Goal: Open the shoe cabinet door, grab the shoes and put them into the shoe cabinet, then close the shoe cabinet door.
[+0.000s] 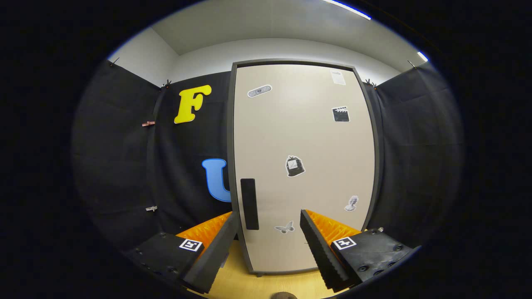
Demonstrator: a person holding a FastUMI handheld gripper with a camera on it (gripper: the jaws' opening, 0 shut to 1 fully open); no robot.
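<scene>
In the gripper view, the gripper (270, 245) is pointing straight at the shoe cabinet (303, 166), its two fingers (216, 249) standing wide apart with nothing between them but open air. The cabinet is standing upright just ahead of the fingers, on a light wooden floor (266, 284), and its pale door (307, 137) is sitting shut inside a dark frame. A black upright handle (249, 204) is lying near the door's lower left edge; it is showing just past the tip of the left finger and slightly inward of it, closer to that finger than to the right one, and it is not touching either. The right finger is reaching toward the door's lower middle. Several small stickers are dotting the door, among them a butterfly sticker (285, 227) sitting in the gap between the two fingertips and a dark one (294, 166) higher up at the door's middle. Black cloth (124, 166) is hanging on both sides of the cabinet. A small dark rounded thing (284, 295) is peeking up low between the fingers; what it is cannot be told.
</scene>
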